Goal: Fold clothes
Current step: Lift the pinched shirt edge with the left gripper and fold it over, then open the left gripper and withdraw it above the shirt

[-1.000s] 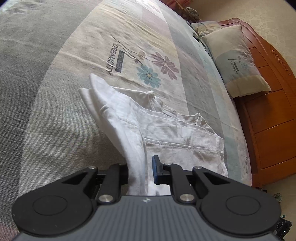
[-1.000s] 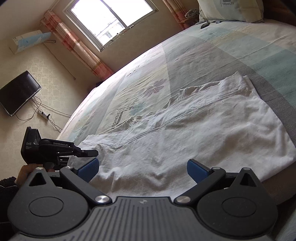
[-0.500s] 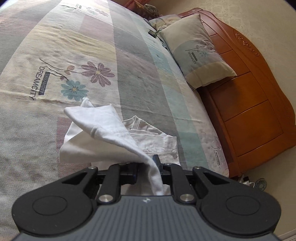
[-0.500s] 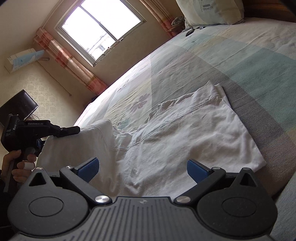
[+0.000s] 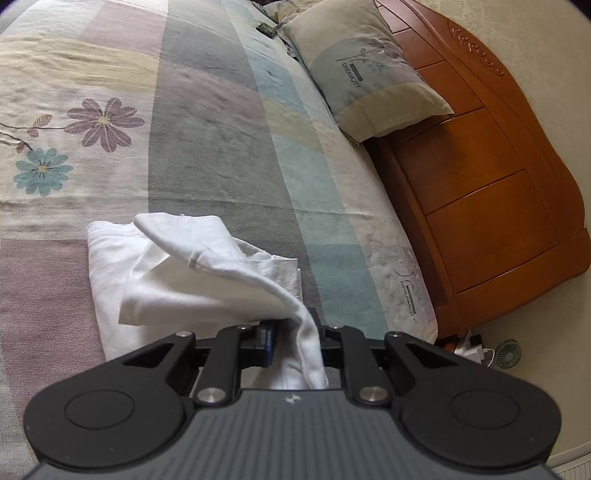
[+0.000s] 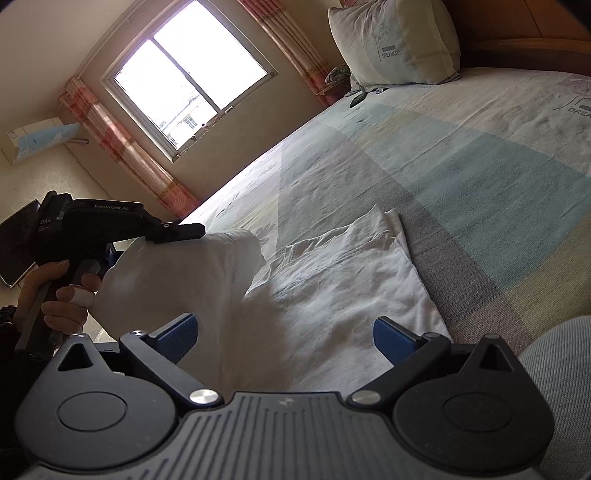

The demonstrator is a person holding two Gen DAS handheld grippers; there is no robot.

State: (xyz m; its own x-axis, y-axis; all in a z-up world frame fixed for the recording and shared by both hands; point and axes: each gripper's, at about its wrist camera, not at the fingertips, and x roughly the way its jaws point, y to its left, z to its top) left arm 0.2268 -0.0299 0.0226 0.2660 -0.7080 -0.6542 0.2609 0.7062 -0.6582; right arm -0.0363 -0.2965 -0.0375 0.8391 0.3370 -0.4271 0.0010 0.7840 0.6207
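A white garment [image 6: 343, 288] lies on the patchwork bedspread [image 6: 480, 166]. My left gripper [image 5: 295, 332] is shut on one edge of the white garment [image 5: 207, 273] and holds that part lifted and curled over the flat part. In the right wrist view the left gripper [image 6: 184, 230] sits at the left, held by a hand [image 6: 59, 295], with the raised cloth hanging below it. My right gripper [image 6: 284, 336] stands open low over the near edge of the garment, nothing between its blue pads [image 6: 391, 338].
A pillow [image 5: 365, 74] leans on the wooden headboard [image 5: 498, 184] at the bed's far right. A small dark object [image 5: 266, 29] lies by the pillow. A small fan [image 5: 509, 353] and a plug sit on the floor. A window [image 6: 192, 85] and curtains are behind.
The left gripper has carried the gripped edge of the garment up and across toward the headboard side, folding it over the flat part. The right gripper has shifted a little and stays open.
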